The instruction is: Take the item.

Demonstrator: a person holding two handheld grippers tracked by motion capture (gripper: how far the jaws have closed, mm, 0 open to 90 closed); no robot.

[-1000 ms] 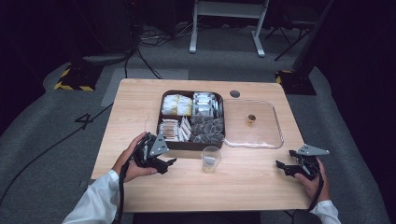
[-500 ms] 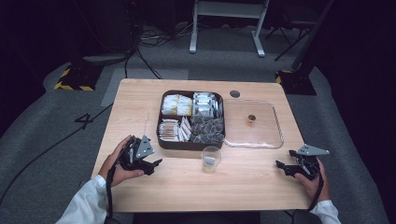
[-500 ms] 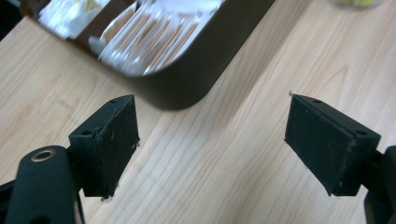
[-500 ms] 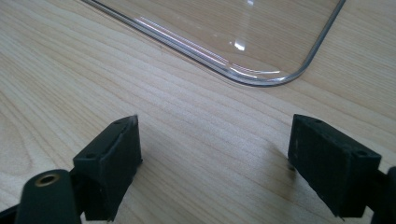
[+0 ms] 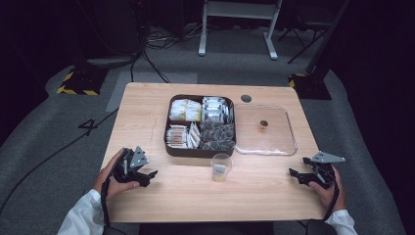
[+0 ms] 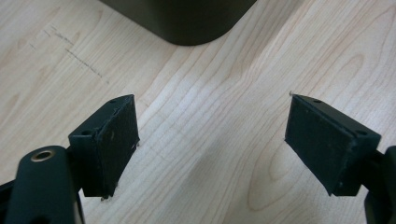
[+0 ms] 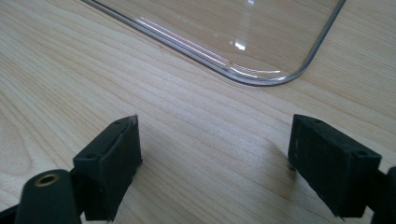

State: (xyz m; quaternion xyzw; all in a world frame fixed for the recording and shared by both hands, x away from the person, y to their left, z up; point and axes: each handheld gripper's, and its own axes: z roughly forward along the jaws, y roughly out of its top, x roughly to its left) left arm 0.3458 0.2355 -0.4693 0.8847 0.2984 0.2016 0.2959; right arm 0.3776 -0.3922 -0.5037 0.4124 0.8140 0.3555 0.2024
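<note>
A dark brown divided box (image 5: 200, 148) of wrapped sachets and tea bags sits mid-table. Its clear lid (image 5: 266, 129) lies flat to the right, knob up. A small clear cup (image 5: 220, 167) with something pale inside stands in front of the box. My left gripper (image 5: 149, 177) rests low on the table at the near left, open and holding nothing; a corner of the box (image 6: 187, 23) lies ahead of its pads (image 6: 109, 140). My right gripper (image 5: 293, 174) rests at the near right, open and bare, with the lid's rounded corner (image 7: 261, 77) ahead of it.
The wooden table (image 5: 147, 107) ends close behind both hands. A round cable hole (image 5: 246, 98) sits behind the lid. Grey floor with cables and a metal stand lies beyond the far edge.
My left gripper has drawn back to the left and toward the near edge, away from the box and cup. The right gripper has stayed put.
</note>
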